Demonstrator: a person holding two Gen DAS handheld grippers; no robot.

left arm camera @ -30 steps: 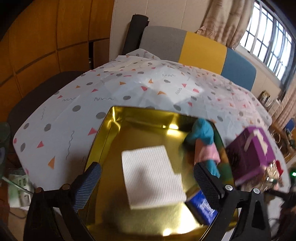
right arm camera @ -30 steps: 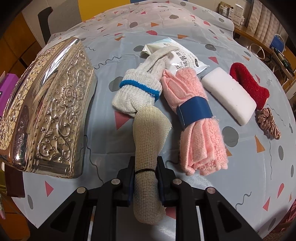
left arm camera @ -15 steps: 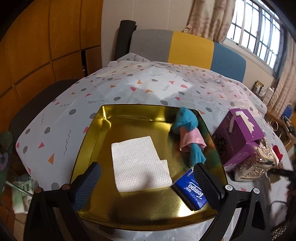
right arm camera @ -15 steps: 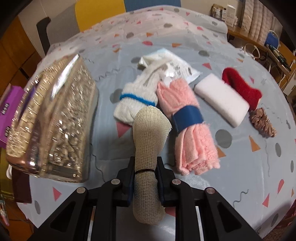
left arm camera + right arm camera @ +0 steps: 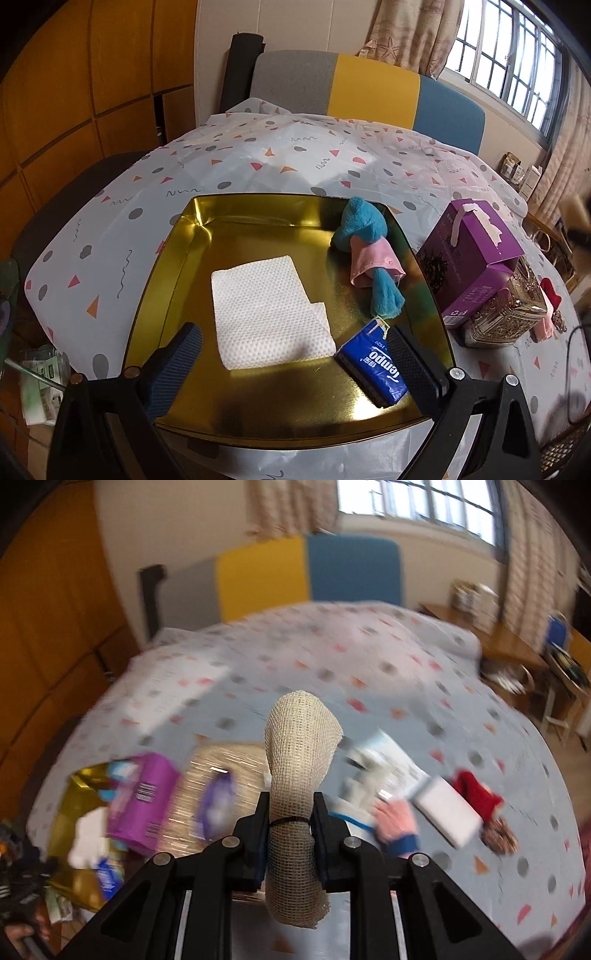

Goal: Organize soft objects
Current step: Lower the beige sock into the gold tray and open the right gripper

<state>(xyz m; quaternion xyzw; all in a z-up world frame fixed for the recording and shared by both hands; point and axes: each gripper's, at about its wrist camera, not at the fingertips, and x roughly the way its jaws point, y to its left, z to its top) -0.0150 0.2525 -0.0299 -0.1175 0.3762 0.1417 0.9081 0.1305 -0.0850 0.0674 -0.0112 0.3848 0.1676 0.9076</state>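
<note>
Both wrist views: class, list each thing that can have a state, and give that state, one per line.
Right tongs: shut on the beige mesh roll.
Left tongs: open, empty.
Gold metal tray: lidless, partly filled.
White folded cloth: flat in tray.
Purple carton: top open.

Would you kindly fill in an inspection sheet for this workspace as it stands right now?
Surface: table under a patterned tablecloth.
Job's things: gold tray holds a white cloth, a blue plush toy and a blue tissue pack. A beige mesh roll is in the right gripper. Red, pink and white soft items lie blurred on the table.
Clutter: purple box beside the tray, embossed metal lid behind it.
Grippers: left gripper open above the tray, holding nothing; right gripper shut on the mesh roll.
Cables: dark cable at the table's right edge.
Surroundings: tricolour chair back, window, wooden panels.
</note>
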